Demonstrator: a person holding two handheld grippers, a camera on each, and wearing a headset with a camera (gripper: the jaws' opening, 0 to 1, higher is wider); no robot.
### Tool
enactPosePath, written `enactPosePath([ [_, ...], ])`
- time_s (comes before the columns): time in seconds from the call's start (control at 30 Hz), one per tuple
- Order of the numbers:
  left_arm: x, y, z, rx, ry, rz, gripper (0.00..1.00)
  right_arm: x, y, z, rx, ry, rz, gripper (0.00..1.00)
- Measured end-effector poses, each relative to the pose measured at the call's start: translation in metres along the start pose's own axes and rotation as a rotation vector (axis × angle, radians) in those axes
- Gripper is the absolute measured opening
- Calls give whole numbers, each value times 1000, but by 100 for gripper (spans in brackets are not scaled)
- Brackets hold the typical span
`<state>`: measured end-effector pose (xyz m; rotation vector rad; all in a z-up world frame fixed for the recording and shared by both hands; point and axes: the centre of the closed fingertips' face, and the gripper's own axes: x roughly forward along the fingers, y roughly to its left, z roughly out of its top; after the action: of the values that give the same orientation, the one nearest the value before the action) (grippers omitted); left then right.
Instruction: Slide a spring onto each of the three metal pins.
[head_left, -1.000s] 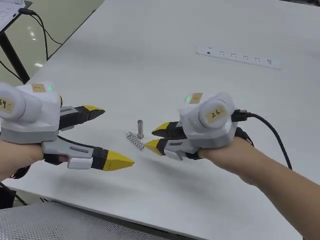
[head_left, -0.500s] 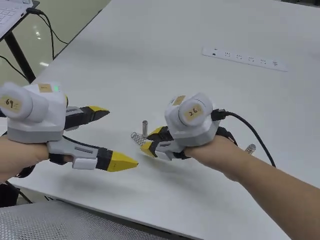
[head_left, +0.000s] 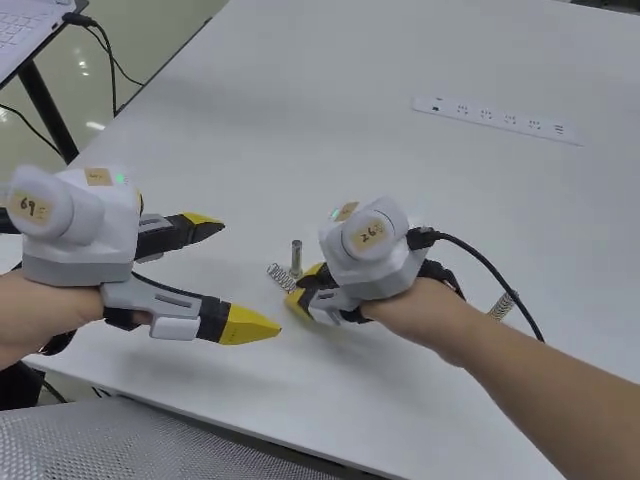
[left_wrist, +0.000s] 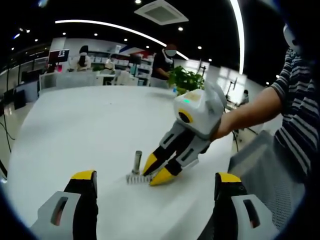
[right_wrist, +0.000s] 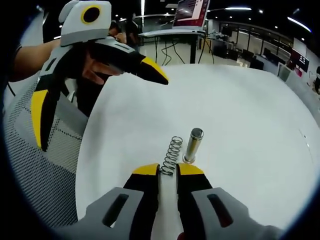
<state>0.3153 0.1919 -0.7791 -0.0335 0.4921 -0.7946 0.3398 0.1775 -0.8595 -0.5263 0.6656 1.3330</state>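
A short metal pin (head_left: 297, 256) stands upright on the white table (head_left: 330, 120). Beside it lies a spring (head_left: 279, 276). My right gripper (head_left: 301, 291) is low on the table, its yellow tips nearly together and pinching the near end of the spring (right_wrist: 172, 153), with the pin (right_wrist: 192, 145) just to the right of the tips. My left gripper (head_left: 232, 275) hovers open to the left and holds nothing. In the left gripper view, the right gripper (left_wrist: 159, 170) touches the spring (left_wrist: 133, 178) below the pin (left_wrist: 136, 161). A second spring (head_left: 500, 303) lies behind my right forearm.
A white power strip (head_left: 497, 118) lies at the far right of the table. The right gripper's black cable (head_left: 480, 265) trails over the table. A laptop (head_left: 22, 22) stands on a stand at top left. The table's near edge and a grey mesh chair (head_left: 110, 445) are close below.
My right gripper has moved left and down to the spring, and its tips now pinch the spring's end. The left gripper has stayed open in place. The second spring has come into view.
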Motion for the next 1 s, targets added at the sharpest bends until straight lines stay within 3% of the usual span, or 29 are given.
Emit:
enactPosePath([
  [0.33,2,-2,-1,2,3,-8,94,-7,3,1,-48,-10,9,8],
  [1.0,14,-18,-2,1,32,-82,88,-58,11,-5,-135,-48,25,7],
])
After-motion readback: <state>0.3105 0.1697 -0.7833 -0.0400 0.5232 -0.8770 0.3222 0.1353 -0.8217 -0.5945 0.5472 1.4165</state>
